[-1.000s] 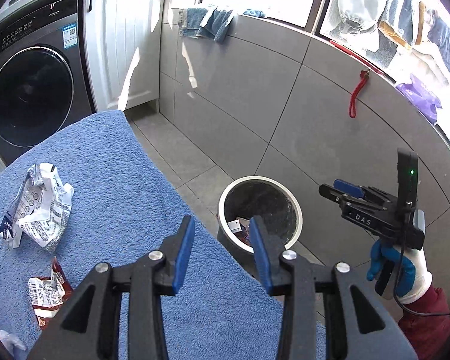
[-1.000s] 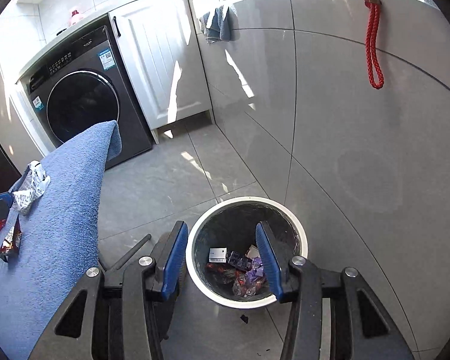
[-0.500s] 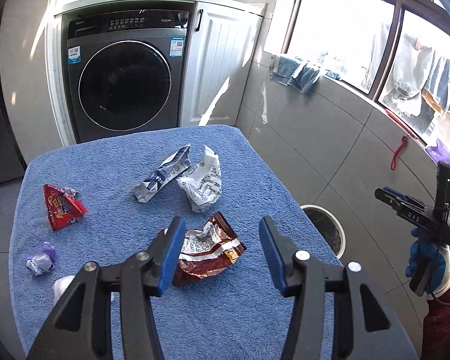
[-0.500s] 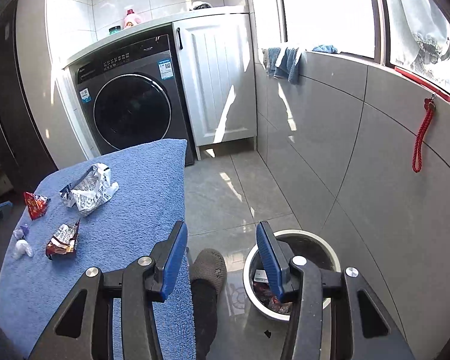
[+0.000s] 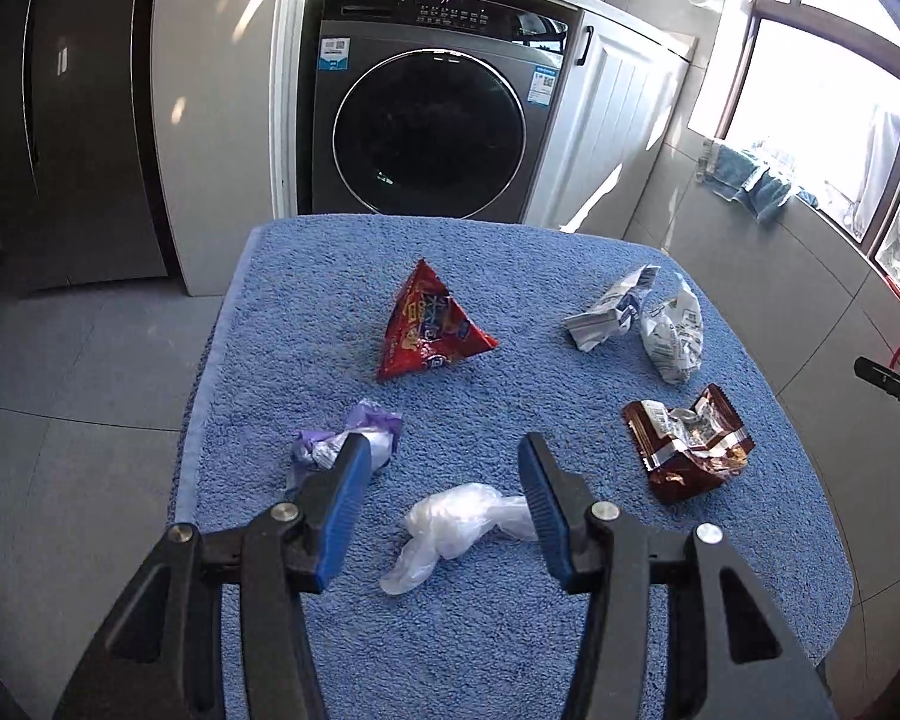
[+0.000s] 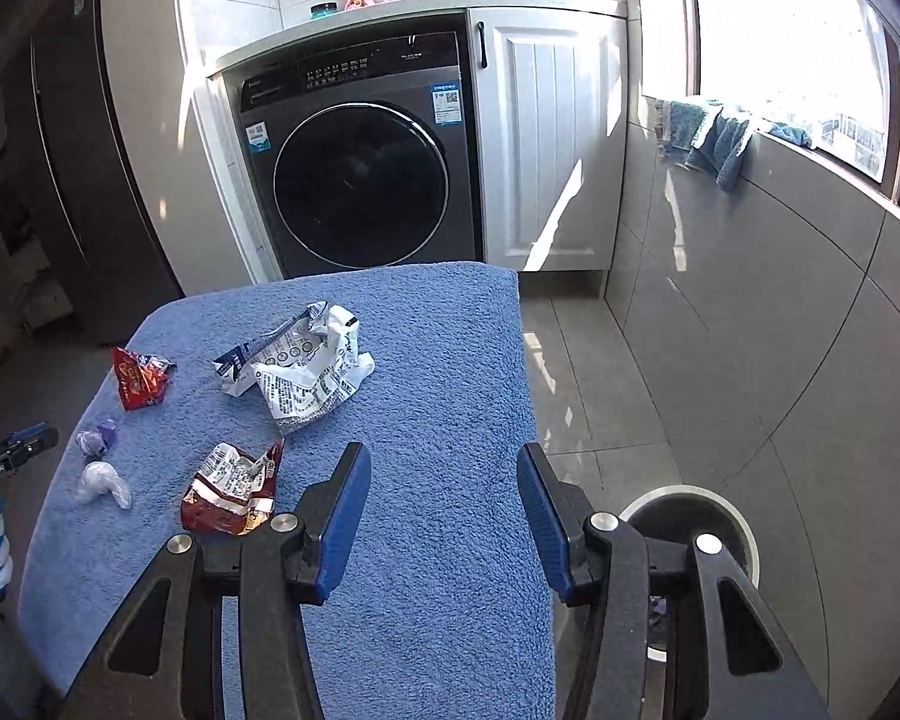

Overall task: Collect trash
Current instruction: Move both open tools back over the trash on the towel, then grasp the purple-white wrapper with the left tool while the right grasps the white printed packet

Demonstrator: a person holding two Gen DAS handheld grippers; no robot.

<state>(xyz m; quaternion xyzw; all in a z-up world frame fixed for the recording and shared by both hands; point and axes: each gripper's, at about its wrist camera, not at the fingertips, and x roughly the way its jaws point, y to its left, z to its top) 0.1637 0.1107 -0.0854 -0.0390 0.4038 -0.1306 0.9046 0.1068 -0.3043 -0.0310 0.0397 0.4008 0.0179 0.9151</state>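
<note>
Five pieces of trash are counted on the blue towel [image 5: 510,312]: a red wrapper [image 5: 429,327], a white-grey wrapper [image 5: 648,318], a brown wrapper [image 5: 687,441], a purple scrap [image 5: 342,441] and a clear plastic wad [image 5: 456,519]. The left gripper [image 5: 444,480] is angled downward, partly open and empty after its jaws have just been opening, with the wad seen between its fingers, untouched. The right gripper [image 6: 444,486] is held partly open and empty over bare towel, beside one bin [image 6: 690,516].

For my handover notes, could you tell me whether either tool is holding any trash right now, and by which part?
Nothing is held. The left tool hangs open above the clear plastic wad; the right tool is open over bare blue towel.
</note>
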